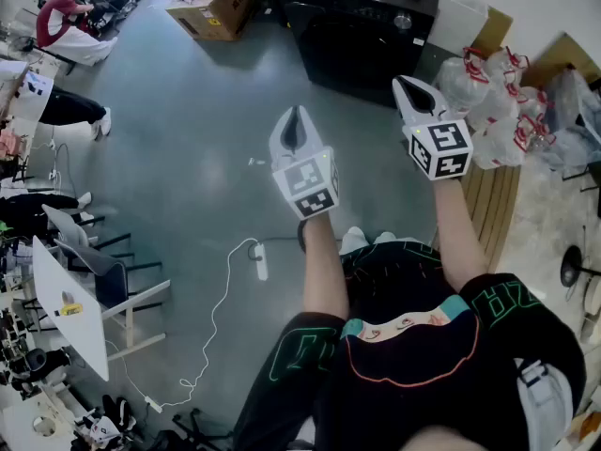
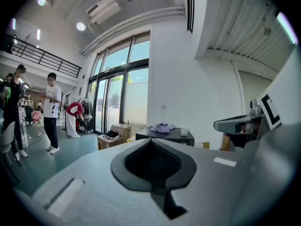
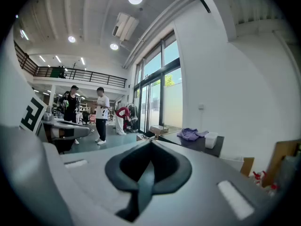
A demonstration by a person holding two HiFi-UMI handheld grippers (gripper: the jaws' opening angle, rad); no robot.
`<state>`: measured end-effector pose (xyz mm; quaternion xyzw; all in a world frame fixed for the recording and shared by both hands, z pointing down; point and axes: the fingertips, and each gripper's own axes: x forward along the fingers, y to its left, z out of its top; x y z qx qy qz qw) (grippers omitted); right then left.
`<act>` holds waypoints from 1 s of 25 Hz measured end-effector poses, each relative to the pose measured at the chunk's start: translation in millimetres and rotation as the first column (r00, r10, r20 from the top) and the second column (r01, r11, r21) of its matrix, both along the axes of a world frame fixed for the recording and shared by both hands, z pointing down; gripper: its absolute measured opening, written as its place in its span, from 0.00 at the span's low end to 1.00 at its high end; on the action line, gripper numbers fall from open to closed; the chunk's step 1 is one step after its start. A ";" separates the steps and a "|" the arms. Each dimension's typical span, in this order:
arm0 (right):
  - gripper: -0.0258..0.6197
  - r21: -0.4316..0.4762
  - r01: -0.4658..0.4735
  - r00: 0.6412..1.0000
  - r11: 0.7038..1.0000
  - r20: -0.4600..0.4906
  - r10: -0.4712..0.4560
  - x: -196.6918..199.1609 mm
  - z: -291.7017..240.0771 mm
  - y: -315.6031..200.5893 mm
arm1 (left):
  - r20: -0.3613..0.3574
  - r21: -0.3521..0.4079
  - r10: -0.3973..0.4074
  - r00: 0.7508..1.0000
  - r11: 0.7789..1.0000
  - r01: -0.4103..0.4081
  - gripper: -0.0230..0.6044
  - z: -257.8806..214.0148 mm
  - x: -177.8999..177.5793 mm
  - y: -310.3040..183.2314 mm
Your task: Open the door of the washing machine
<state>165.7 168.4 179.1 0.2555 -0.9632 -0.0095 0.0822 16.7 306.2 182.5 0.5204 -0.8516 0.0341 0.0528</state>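
You had left gripper (image 1: 296,120) and right gripper (image 1: 409,87) fingers closed, empty. Both sat clear of the washing machine (image 1: 362,28).

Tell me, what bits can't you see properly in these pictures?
- Washing machine door: head view, dark front seen steeply from above, no handle can be made out.
- Its front: gripper views, hidden behind the left gripper and right gripper themselves.
- Purple cloth on top: left gripper view, too small to tell what it is.
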 end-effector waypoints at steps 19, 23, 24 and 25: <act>0.04 0.042 -0.065 0.991 0.997 -0.111 0.069 -27.9 12.4 -29.6 | -0.087 0.022 -0.001 0.996 1.000 0.003 0.05 22.1 -51.7 -18.2; 0.04 0.029 -0.098 0.990 0.995 -0.098 0.100 -21.0 6.0 -53.2 | -0.089 0.038 0.002 0.996 0.999 0.002 0.05 21.1 -56.6 -29.9; 0.04 0.028 -0.102 0.990 0.994 -0.091 0.104 -21.2 5.3 -58.8 | -0.086 0.040 0.001 0.996 0.999 0.002 0.05 21.1 -57.7 -34.0; 0.04 0.028 -0.102 0.991 0.994 -0.085 0.104 -23.1 5.9 -64.0 | -0.079 0.040 0.002 0.997 0.999 0.002 0.05 21.1 -59.2 -38.7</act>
